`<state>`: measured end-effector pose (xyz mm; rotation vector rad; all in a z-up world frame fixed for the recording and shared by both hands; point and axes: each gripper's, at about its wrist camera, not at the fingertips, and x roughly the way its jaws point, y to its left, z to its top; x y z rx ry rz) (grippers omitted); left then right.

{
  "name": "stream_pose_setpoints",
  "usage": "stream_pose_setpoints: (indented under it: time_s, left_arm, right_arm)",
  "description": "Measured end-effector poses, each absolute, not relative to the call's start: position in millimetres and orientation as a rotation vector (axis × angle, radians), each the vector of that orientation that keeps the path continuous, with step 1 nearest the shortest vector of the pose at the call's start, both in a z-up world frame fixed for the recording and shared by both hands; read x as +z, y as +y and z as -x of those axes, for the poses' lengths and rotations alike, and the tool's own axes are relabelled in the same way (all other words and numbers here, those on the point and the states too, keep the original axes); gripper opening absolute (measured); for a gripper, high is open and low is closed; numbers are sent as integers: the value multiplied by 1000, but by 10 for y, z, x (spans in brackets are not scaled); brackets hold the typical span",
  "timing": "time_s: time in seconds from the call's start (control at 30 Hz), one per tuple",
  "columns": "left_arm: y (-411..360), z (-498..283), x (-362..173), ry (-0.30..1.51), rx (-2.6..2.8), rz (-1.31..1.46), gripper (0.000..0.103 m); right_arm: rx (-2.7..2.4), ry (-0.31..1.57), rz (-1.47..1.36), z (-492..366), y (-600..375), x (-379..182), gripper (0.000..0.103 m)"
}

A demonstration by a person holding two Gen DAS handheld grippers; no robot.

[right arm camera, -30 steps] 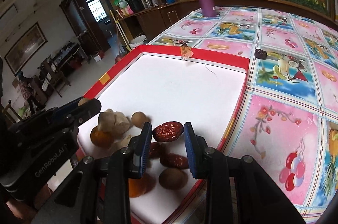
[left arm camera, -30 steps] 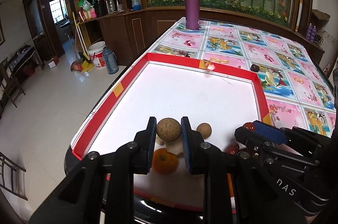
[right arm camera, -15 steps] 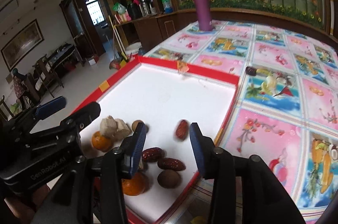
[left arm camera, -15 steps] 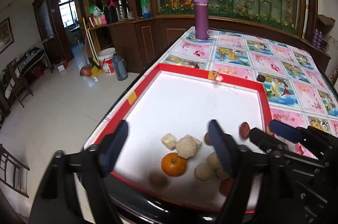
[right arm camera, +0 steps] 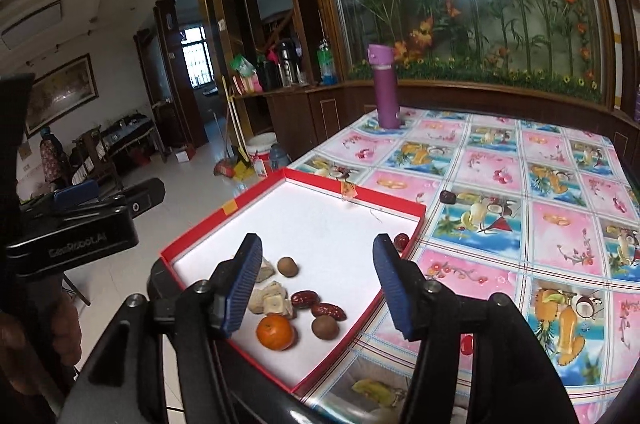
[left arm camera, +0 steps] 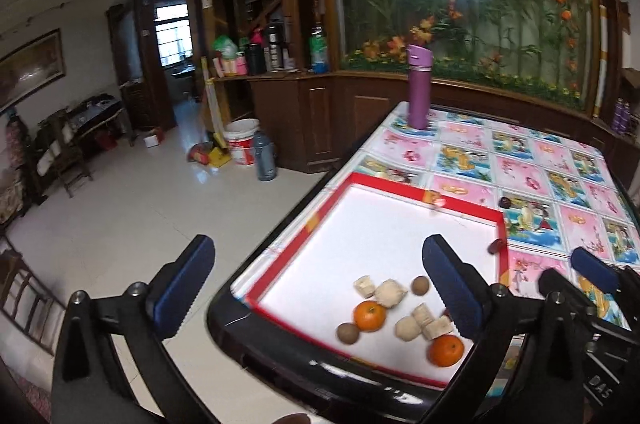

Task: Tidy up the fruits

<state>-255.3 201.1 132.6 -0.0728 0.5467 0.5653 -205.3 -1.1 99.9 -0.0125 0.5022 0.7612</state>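
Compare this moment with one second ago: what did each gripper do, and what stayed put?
The left gripper let go of its round brown fruit, the right gripper its red date; both opened and pulled back above the red tray. The purple bottle stayed put.

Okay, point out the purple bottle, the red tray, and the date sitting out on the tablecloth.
purple bottle (right arm camera: pixel 387 99): right wrist view, middle of its body.
red tray (right arm camera: pixel 385 199): right wrist view, far rim.
date on the tablecloth (right arm camera: pixel 447 197): right wrist view, its centre.
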Motion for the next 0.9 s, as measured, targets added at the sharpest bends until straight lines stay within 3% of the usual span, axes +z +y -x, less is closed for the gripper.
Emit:
stream_pose_setpoints:
  time_s: [0.2, 0.9]
  left_arm:
    - [1964, 2695, 1358, 569, 577, 65, 103]
    - [1881, 2920, 1479, 539, 542, 96, 103]
  right_arm:
    - [778, 449, 10, 2177, -68, 1058, 63]
    - [787, 413, 4, 2340, -132, 1130, 65]
